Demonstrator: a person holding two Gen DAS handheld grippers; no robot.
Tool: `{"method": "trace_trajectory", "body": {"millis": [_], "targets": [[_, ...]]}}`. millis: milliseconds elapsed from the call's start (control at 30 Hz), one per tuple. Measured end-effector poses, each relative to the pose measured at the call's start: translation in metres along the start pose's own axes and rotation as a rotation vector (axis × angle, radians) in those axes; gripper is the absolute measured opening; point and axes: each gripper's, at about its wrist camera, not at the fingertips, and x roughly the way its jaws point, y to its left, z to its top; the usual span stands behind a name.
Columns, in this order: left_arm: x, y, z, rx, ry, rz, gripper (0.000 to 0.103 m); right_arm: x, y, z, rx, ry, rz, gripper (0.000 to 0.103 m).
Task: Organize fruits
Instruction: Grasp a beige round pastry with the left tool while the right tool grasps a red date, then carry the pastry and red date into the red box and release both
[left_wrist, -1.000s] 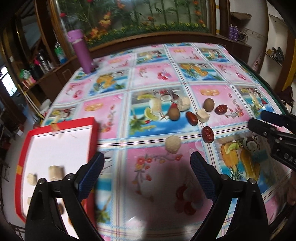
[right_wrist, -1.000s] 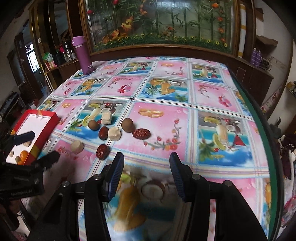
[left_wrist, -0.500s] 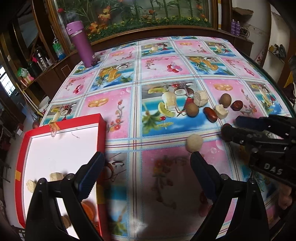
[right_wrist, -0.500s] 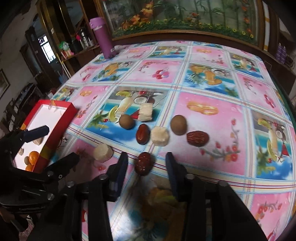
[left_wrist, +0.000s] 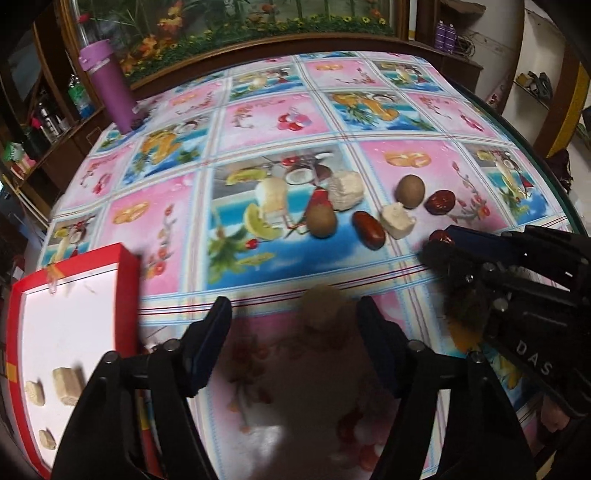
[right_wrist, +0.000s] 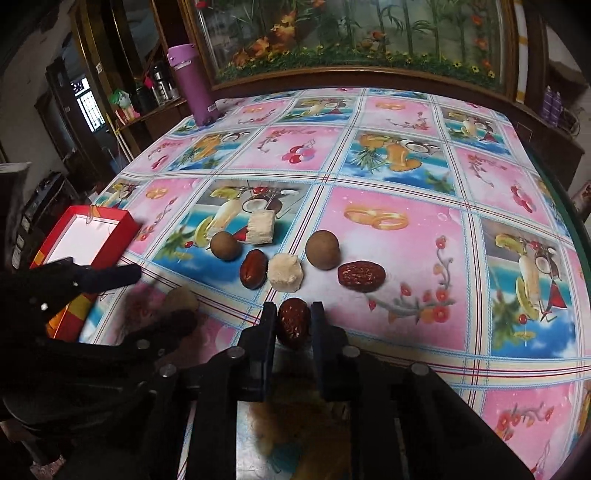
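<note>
My right gripper (right_wrist: 293, 325) is shut on a red date (right_wrist: 293, 322) lying on the tablecloth; it shows from the side in the left wrist view (left_wrist: 439, 243). My left gripper (left_wrist: 295, 317) is open around a pale round fruit piece (left_wrist: 322, 305), blurred, which also shows in the right wrist view (right_wrist: 181, 300). Beyond lie two brown longans (right_wrist: 322, 249) (right_wrist: 225, 246), two more red dates (right_wrist: 361, 276) (right_wrist: 253, 268) and pale chunks (right_wrist: 285, 272) (right_wrist: 261, 228). A red box (left_wrist: 70, 306) with a white inside holds several pale pieces (left_wrist: 67, 386) at the left.
A purple flask (right_wrist: 192, 85) stands at the table's far left corner. The table's green edge (right_wrist: 569, 221) runs down the right side. A planter with flowers (right_wrist: 351, 33) backs the table. Shelves with bottles (left_wrist: 44, 122) stand at the left.
My right gripper has closed on the red date. My left gripper has moved forward and right, narrowing around the pale round piece.
</note>
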Motion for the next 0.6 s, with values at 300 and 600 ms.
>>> {"method": "trace_trajectory", "body": {"millis": [300, 600], "targets": [[0.001, -0.003, -0.001, -0.005, -0.008, -0.063, 0.025, -0.006, 0.003, 0.001, 0.013, -0.027, 0.034, 0.016], [-0.060, 0.031, -0.019, -0.060, -0.135, -0.043, 0.025, -0.027, 0.037, 0.002, 0.018, -0.089, 0.088, 0.016]]}}
